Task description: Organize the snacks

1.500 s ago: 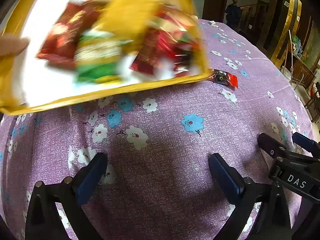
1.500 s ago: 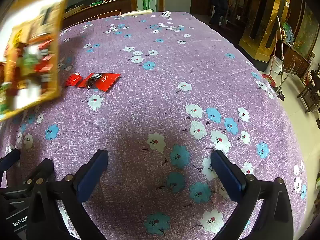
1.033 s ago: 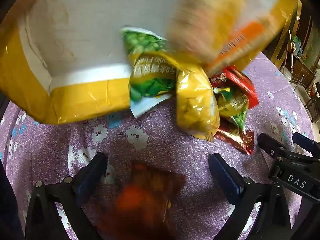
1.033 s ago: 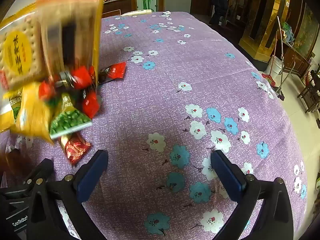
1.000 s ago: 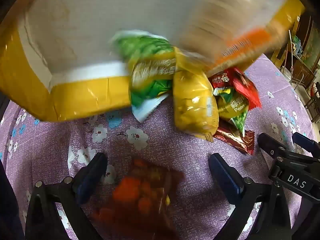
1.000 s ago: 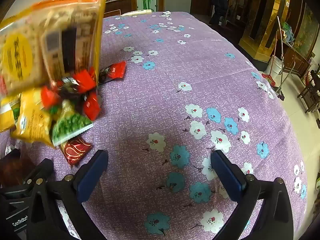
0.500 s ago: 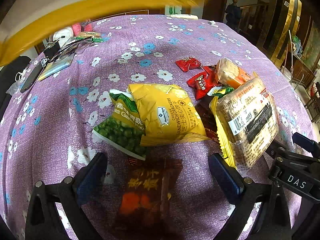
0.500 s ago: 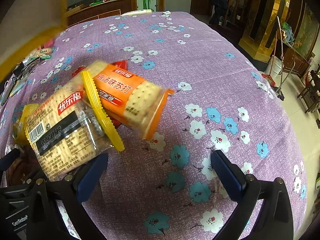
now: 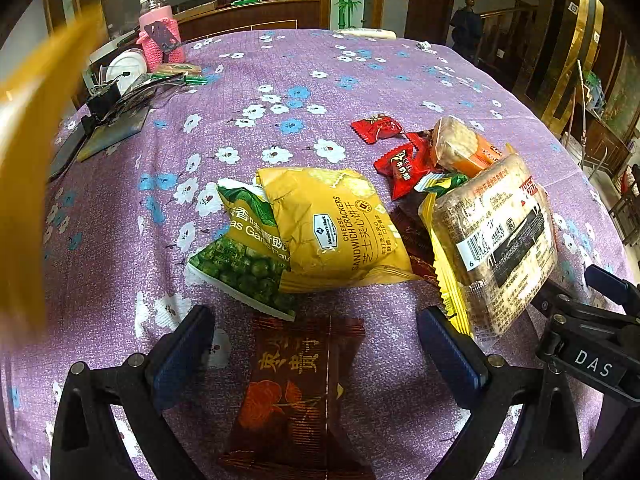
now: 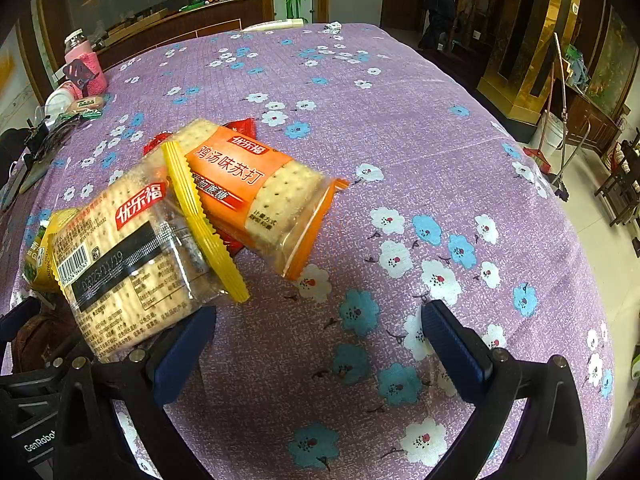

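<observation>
Both claws hovering wide open, gripping nothing. Brown snack packet (image 9: 296, 392) lying between left gripper (image 9: 316, 350) fingers; yellow-edged cracker pack (image 10: 136, 256) sitting beside right gripper (image 10: 320, 344) left finger.

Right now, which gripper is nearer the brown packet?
Left. The brown packet lies between the open jaws of the left gripper. The right gripper is further right, over bare cloth beside the crackers.

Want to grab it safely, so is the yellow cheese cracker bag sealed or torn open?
Sealed, as far as shows: the yellow cheese cracker bag lies flat on the green pea packet, puffy, both crimped ends unbroken, nothing spilled.
</observation>
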`<move>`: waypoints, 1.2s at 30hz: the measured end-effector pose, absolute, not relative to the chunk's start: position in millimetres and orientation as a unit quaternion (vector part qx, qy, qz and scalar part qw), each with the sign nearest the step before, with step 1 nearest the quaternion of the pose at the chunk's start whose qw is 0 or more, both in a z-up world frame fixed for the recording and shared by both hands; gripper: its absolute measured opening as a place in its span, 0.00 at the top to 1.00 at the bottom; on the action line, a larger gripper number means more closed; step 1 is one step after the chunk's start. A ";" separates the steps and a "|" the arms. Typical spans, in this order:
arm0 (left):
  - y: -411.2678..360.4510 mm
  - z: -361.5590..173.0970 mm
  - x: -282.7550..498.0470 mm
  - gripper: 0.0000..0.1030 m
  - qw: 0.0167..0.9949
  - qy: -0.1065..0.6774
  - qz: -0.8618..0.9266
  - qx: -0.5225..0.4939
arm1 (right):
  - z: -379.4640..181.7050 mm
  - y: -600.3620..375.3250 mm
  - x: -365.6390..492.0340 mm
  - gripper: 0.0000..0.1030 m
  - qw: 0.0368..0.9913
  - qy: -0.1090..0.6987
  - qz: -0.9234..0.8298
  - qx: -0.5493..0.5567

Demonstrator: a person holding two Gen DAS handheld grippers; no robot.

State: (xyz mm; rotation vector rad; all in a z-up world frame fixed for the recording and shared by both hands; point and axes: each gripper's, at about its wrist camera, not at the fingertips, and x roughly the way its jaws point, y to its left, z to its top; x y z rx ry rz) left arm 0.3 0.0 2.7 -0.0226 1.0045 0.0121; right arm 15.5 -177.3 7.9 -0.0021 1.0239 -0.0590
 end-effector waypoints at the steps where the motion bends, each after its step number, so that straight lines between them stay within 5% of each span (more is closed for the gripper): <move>1: -0.1 2.7 0.3 0.01 0.876 0.481 0.006 -0.011 | 7.5 -176.9 15.3 0.00 0.871 0.490 -0.028 -0.001; 36: -0.9 1.0 -2.0 0.01 0.875 0.483 -0.007 -0.003 | 7.9 -178.4 17.1 0.00 0.871 0.490 -0.032 0.001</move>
